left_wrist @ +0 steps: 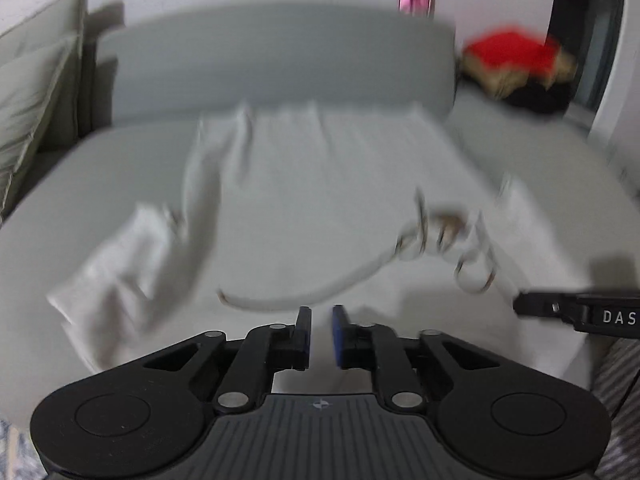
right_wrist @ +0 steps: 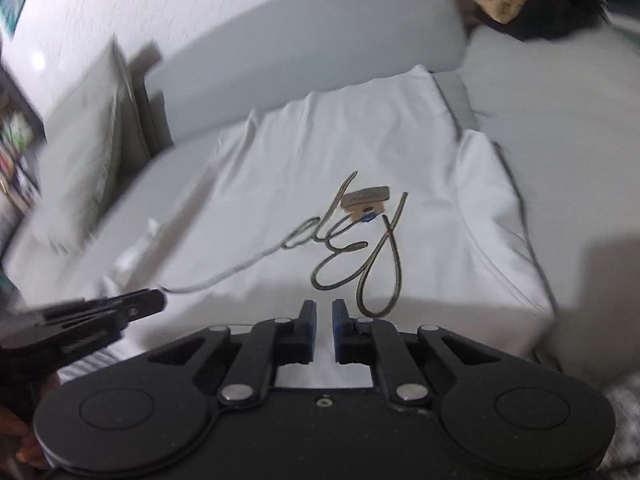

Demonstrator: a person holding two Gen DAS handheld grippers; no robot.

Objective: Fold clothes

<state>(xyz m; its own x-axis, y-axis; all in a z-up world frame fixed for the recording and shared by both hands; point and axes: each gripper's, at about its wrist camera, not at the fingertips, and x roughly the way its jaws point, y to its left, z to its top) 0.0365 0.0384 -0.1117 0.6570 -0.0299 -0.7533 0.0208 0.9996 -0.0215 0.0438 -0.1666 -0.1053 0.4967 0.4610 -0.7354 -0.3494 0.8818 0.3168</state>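
Your white T-shirt (right_wrist: 360, 168) lies spread flat on the grey sofa (right_wrist: 560, 128), script print facing up, directly ahead of both tongs. Your left tongs (left_wrist: 321, 334) sit at its near hem with a narrow gap between the pads, gripping nothing. Your right tongs (right_wrist: 324, 330) hover just short of the print, likewise slightly parted and empty.

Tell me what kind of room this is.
Probably a home living room: a grey sofa with a cushion at one end, a white T-shirt spread on its seat, and clothes piled at the far end.
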